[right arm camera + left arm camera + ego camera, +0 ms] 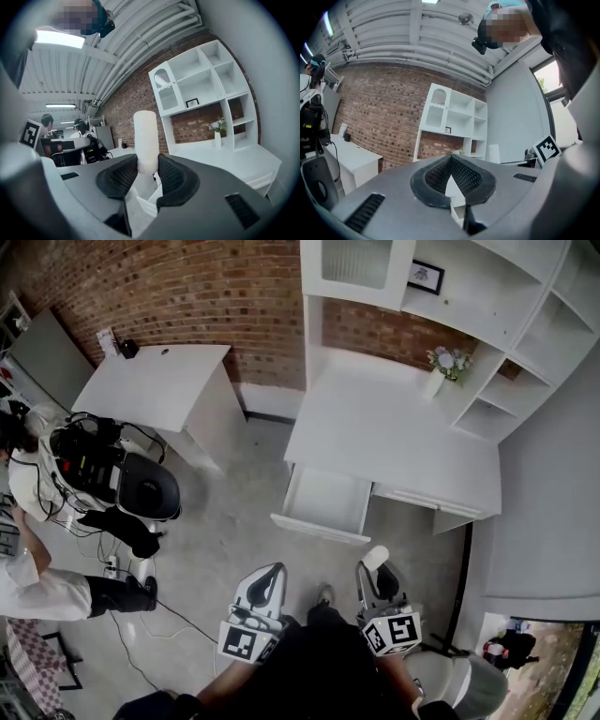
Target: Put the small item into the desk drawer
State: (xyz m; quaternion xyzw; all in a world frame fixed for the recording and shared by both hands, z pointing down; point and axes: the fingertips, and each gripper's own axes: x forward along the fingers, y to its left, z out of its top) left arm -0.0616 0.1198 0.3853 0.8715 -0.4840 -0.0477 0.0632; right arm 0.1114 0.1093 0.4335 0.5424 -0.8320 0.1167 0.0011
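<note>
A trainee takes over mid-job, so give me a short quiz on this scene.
1. True or false: the drawer is open.
2. Which gripper holds the cylinder? A left; B right.
3. What stands on the desk?
Key: 1 true. 2 B, the right gripper; the left gripper is shut and empty. 3 a vase of flowers.
</note>
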